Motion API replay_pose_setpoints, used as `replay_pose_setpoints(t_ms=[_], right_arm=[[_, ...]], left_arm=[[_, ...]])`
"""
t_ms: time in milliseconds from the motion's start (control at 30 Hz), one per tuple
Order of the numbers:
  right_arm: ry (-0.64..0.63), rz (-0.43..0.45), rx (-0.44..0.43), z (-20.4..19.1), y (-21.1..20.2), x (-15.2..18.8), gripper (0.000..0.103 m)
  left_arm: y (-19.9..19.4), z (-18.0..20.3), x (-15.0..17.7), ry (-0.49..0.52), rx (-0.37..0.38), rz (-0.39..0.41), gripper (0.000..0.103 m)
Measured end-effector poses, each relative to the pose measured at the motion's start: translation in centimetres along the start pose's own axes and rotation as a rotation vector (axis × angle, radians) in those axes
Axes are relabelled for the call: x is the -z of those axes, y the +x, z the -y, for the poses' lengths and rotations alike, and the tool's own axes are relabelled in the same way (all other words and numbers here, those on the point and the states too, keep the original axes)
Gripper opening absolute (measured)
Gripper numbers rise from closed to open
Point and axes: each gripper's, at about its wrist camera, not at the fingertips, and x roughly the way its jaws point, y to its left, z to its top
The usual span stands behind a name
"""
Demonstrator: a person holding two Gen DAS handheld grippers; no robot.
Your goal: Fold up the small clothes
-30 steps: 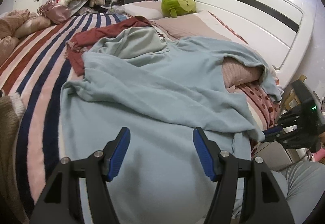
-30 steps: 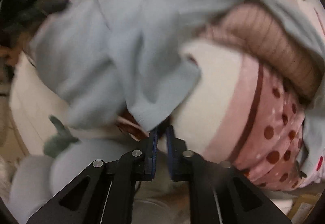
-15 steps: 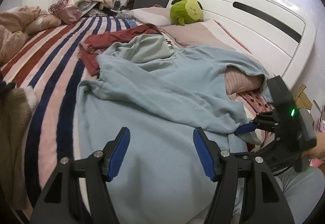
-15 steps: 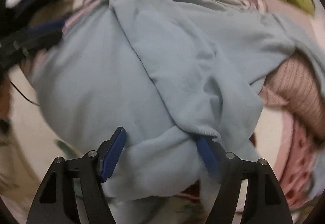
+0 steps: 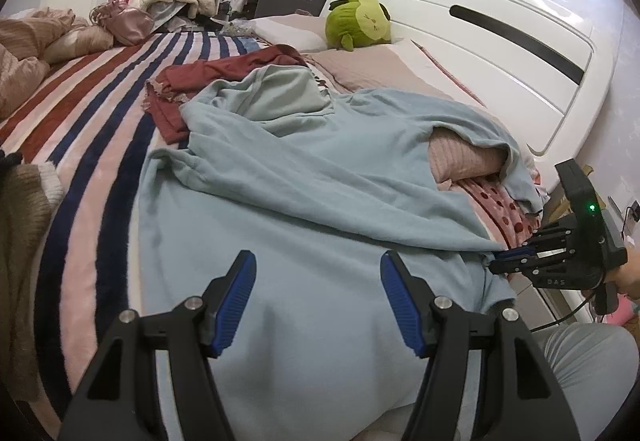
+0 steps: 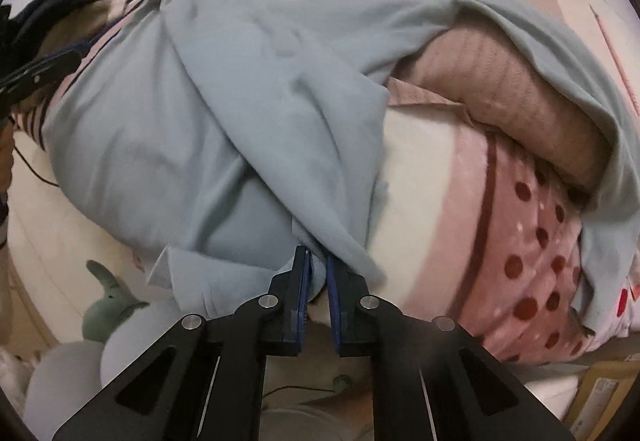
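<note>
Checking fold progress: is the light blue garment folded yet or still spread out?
Still spread. The light blue garment lies rumpled across the bed, one part draped over a pink pillow; no neat fold shows.

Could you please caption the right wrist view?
Right gripper pinches the light blue garment at the bed's edge.

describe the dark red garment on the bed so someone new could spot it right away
Start at the white headboard and the green plush toy sitting before it. Just in front of the toy, on the striped blanket, lies the dark red garment, partly under the light blue garment. It is the only maroon piece, crumpled.
</note>
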Motion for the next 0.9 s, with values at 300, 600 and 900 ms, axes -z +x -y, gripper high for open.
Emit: replay_pose_setpoints(t_ms=[300,600,900], right_arm=[[0.134,-0.04,-0.014,3.4,-0.8,3.0,0.006],[0.14,-0.017,-0.147,1.0,1.1,1.3,0.033],[0.107,-0.003,-0.001,0.8,1.3,4.2,0.006]], left_arm=[[-0.6,-0.4,0.3,-0.008,-0.013,0.009,0.061],[-1.0,0.5,-0.5,0.004,-0.005,0.03,0.061],[-1.0,-0.8,0.3,-0.02,-0.044,0.009,0.061]])
